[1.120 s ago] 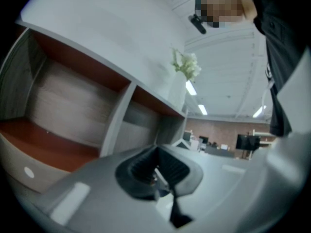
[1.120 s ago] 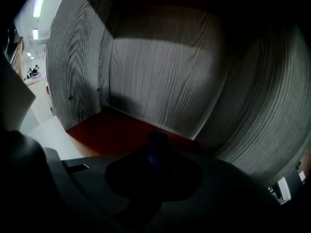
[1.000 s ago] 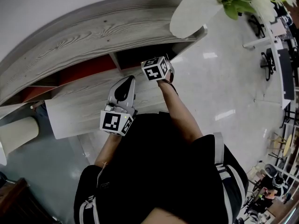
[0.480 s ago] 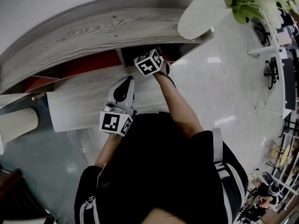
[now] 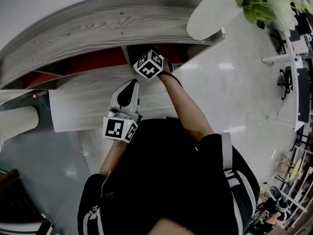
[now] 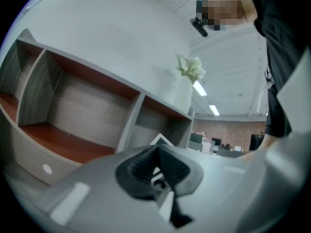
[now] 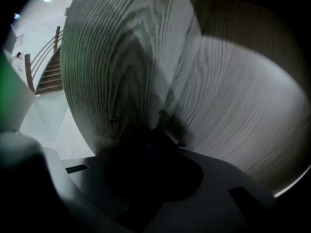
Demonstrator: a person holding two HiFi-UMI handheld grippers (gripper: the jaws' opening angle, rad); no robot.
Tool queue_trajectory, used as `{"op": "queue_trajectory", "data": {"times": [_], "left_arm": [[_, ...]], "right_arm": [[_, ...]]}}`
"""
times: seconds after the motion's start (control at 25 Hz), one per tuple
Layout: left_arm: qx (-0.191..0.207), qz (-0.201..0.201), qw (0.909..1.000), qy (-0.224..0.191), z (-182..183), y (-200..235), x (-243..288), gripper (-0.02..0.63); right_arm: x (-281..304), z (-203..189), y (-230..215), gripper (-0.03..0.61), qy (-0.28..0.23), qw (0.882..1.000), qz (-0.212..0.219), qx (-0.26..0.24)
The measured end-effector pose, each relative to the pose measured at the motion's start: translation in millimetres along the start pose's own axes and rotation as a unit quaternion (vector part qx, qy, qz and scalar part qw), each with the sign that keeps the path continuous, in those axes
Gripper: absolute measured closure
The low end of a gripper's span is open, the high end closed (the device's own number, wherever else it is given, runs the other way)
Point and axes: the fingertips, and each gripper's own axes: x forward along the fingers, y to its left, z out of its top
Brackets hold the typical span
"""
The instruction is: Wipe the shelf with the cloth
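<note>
Right claw (image 7: 154,136) clamped dark wad, likely cloth (image 7: 146,154), against inner panel of shelf (image 7: 228,91); wiping seemed in hand. Left claw (image 6: 156,173) was closed, empty, outside. Next move called for sweeping cloth along panel with steady contact.

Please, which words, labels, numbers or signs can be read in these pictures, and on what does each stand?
No text can be read.
Dark label on the right tongs: too blurred to read.
Marker cubes, right and left: black-and-white square patterns, no letters.
</note>
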Motion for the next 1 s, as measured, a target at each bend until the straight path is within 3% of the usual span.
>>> {"op": "queue_trajectory", "data": {"times": [0.48, 1.0], "left_arm": [[0.000, 0.054, 0.9985, -0.013, 6.8, 14.5, -18.9, 0.609], [0.003, 0.051, 0.9986, -0.011, 5.7, 2.0, -22.4, 0.609]], "right_arm": [[-8.1, 2.7, 32.1, 0.525, -0.018, 0.995, 0.074, -0.066], [-41.5, -12.2, 75.2, 0.525, -0.025, 0.990, 0.114, -0.083]]}}
